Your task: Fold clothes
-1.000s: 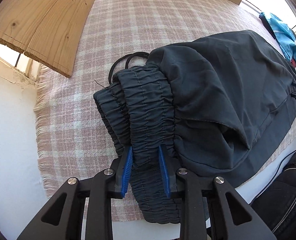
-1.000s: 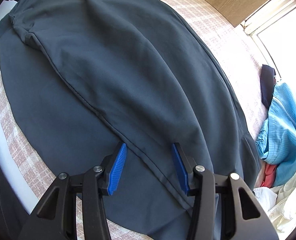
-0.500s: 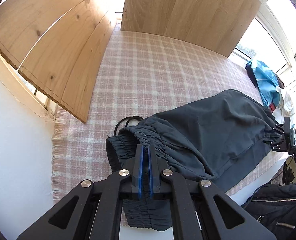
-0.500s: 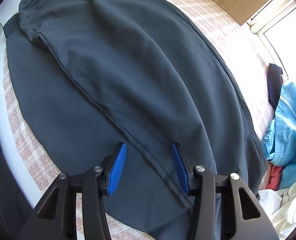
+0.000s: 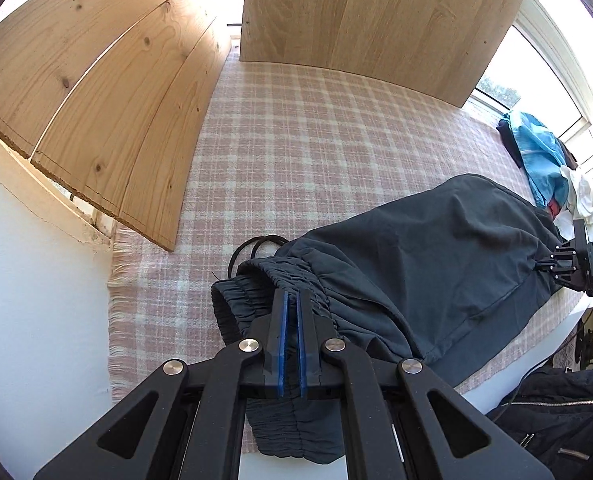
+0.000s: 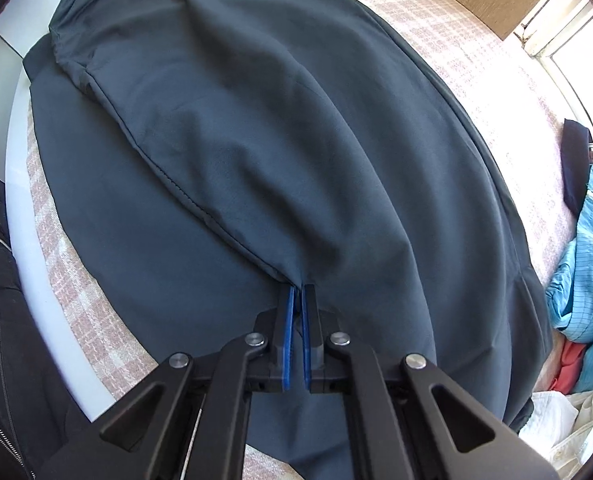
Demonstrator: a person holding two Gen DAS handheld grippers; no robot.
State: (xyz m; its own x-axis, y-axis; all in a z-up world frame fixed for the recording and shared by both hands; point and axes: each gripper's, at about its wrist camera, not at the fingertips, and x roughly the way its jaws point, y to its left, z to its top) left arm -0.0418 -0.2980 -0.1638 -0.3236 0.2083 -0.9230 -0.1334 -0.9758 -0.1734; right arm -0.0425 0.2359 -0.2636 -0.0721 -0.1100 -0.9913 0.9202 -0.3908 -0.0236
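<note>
Dark slate-grey trousers [image 5: 436, 240] lie lengthwise across a pink plaid blanket [image 5: 316, 132], smooth cloth with a gathered elastic waistband [image 5: 264, 280] and a stitched side seam [image 6: 184, 196]. Left claw [image 5: 291, 300] is clamped on the waistband, lifting it; right claw [image 6: 297, 294] pinches the seam near the hem.

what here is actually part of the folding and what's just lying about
In the job:
- dark trousers
- left gripper, shut on their elastic waistband
- right gripper, shut on a seam

Lying about:
- pile of clothes
- wooden boards
- black jacket
</note>
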